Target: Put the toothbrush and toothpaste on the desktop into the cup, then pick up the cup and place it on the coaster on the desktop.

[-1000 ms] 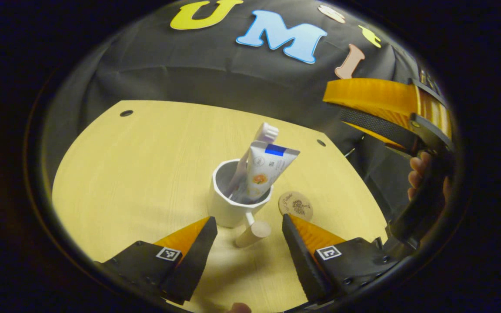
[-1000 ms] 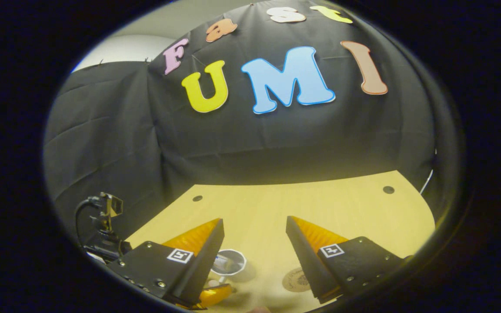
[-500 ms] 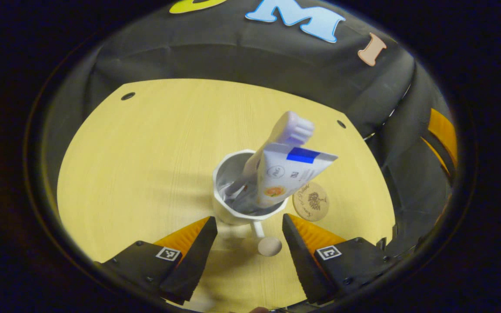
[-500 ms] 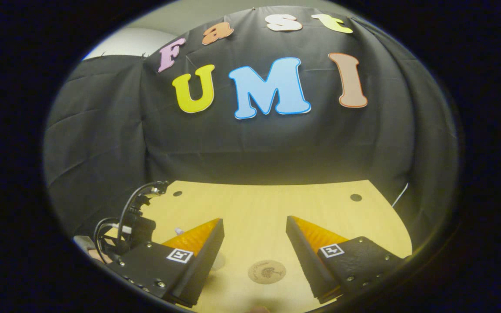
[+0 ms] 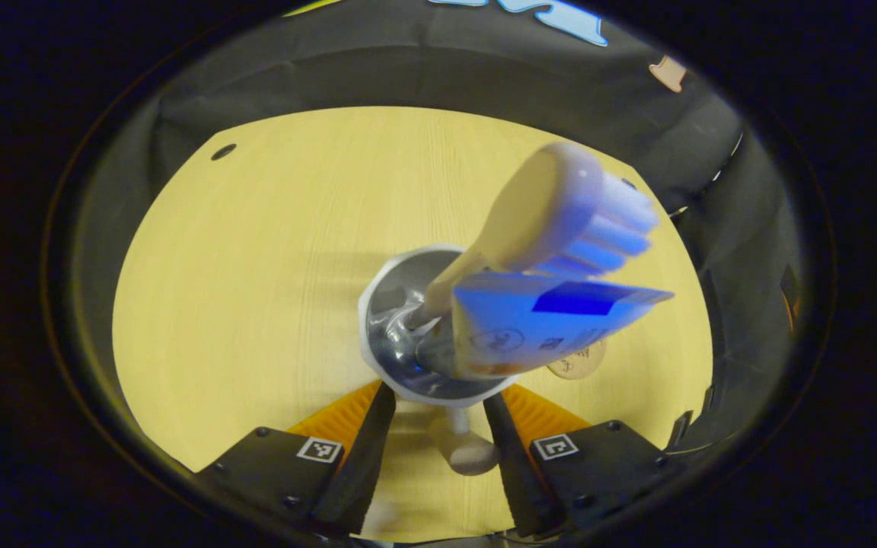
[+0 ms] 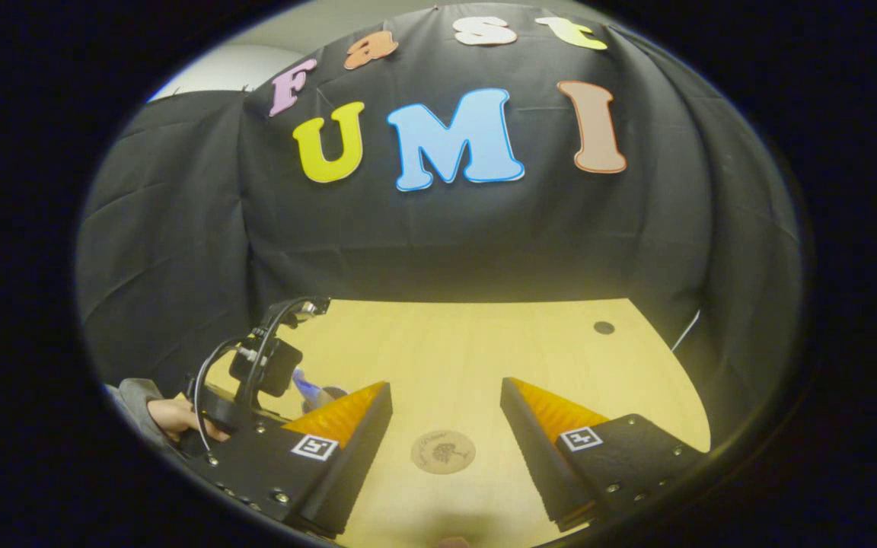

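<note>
Since a second ago our left tongs (image 5: 432, 415) have come down close over the cup (image 5: 389, 335), and its fingers have narrowed around the cup's handle (image 5: 463, 441); we cannot tell whether they press on it yet. In the left gripper view the cup stands on the table (image 5: 256, 251) with the toothbrush (image 5: 553, 213) and toothpaste (image 5: 537, 323) leaning out of it toward the right. Just beyond it, partly hidden by the toothpaste, lies the coaster (image 5: 579, 365). Our right tongs (image 6: 446, 415) have swung so that the coaster (image 6: 443, 452) now lies between their spread fingers, which grip nothing. In the right gripper view a hand (image 6: 176, 418) holds the left tool at lower left.
</note>
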